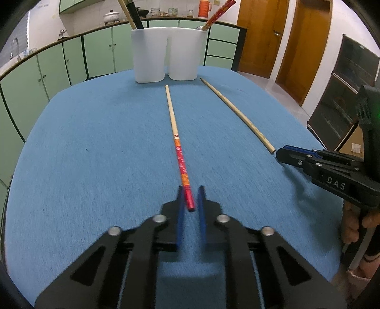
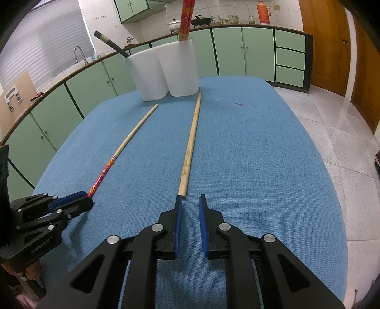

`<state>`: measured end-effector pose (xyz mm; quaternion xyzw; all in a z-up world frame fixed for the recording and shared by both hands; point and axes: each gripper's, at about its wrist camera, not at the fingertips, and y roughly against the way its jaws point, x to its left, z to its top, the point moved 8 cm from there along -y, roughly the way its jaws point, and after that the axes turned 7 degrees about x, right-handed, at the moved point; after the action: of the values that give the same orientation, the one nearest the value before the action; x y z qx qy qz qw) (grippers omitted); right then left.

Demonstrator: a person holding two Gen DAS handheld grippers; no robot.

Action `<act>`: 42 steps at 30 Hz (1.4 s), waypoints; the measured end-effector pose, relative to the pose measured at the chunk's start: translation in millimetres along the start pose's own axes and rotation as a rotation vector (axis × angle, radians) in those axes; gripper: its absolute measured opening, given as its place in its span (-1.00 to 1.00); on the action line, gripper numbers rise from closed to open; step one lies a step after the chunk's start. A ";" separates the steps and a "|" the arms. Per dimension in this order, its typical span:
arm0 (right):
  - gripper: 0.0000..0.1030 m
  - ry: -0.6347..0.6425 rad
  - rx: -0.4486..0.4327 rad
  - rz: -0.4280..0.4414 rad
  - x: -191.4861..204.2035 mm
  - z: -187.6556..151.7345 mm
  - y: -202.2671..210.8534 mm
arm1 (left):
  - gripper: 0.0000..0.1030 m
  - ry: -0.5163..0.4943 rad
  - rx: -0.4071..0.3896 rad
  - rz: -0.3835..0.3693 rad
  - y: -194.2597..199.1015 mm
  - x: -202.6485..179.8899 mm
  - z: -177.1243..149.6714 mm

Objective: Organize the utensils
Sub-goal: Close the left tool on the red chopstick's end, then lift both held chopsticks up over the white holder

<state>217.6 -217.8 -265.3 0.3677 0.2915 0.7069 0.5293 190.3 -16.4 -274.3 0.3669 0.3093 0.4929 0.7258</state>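
Note:
A chopstick with a red patterned end (image 1: pixel 177 142) lies lengthwise on the blue tablecloth (image 1: pixel 95 142). My left gripper (image 1: pixel 191 190) is shut on the red end; the right wrist view shows the same grip (image 2: pixel 86 199). To its right lies a plain wooden chopstick (image 2: pixel 190 147). My right gripper (image 2: pixel 191 198) sits at its near end with a narrow gap between the pads and nothing in it; the stick's end rests by the left fingertip. A white two-compartment holder (image 1: pixel 166 54) stands at the far edge, with dark chopsticks (image 1: pixel 134 14) in the left compartment and red ones (image 1: pixel 218 14) in the right.
Green kitchen cabinets (image 2: pixel 237 54) curve behind the table. Tiled floor (image 2: pixel 332 118) lies off the table's right edge, with wooden doors (image 1: pixel 261 35) and a dark cabinet (image 1: pixel 344 95) beyond. A hand (image 1: pixel 351 221) holds the right gripper's handle.

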 end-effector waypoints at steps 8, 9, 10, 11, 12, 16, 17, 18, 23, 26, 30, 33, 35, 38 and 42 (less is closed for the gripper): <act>-0.55 0.019 0.002 -0.003 4.3 0.0 -1.9 | -0.90 0.042 0.005 0.003 -6.2 4.9 12.8; -0.53 0.021 0.002 -0.003 5.2 0.0 -2.0 | -0.90 0.044 0.007 0.006 -7.0 4.7 13.1; -0.52 0.024 0.003 -0.005 6.1 0.3 -2.2 | -0.90 0.045 0.008 0.012 -7.6 4.6 13.9; -0.51 0.028 0.003 -0.005 7.2 0.5 -2.2 | -0.90 0.045 0.008 0.015 -7.7 4.6 14.3; -0.51 0.034 0.005 -0.008 8.3 0.4 -2.7 | -0.90 0.046 0.008 0.020 -7.9 4.8 14.6; -0.51 0.043 0.008 -0.017 10.7 0.9 -3.7 | -0.90 0.046 0.009 0.022 -7.8 4.3 14.2; -0.51 0.041 0.008 -0.015 10.7 1.5 -4.1 | -0.90 0.045 0.009 0.024 -7.5 4.0 13.8; -0.51 0.036 0.007 -0.013 10.3 2.4 -4.5 | -0.90 0.045 0.009 0.025 -7.2 3.6 13.2; -0.52 0.043 0.018 -0.040 12.2 7.7 -9.4 | -0.90 0.053 0.010 0.027 -7.6 3.7 14.1; -0.78 0.059 0.024 -0.070 13.9 8.6 -11.9 | -0.90 0.055 0.012 0.033 -7.3 3.0 14.5; -0.86 0.060 0.024 -0.075 13.2 8.0 -10.8 | -0.90 0.050 0.017 0.042 -6.1 2.2 14.6; -0.86 0.073 0.013 -0.102 11.7 7.8 -5.6 | -0.90 0.028 0.032 0.058 -0.6 3.4 14.3; -0.86 0.092 -0.005 -0.123 10.3 9.4 2.7 | -0.90 0.018 0.036 0.067 3.9 7.7 16.3; -0.87 0.097 -0.041 -0.126 7.3 15.2 19.6 | -0.90 0.004 0.023 0.077 15.2 12.4 20.7; -0.87 0.100 -0.109 -0.132 4.5 30.4 46.2 | -0.90 -0.007 -0.035 0.082 40.0 13.0 36.7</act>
<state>217.3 -225.2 -210.3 0.2827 0.3023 0.7028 0.5786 204.7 -2.7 -222.2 0.3685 0.2829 0.5263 0.7122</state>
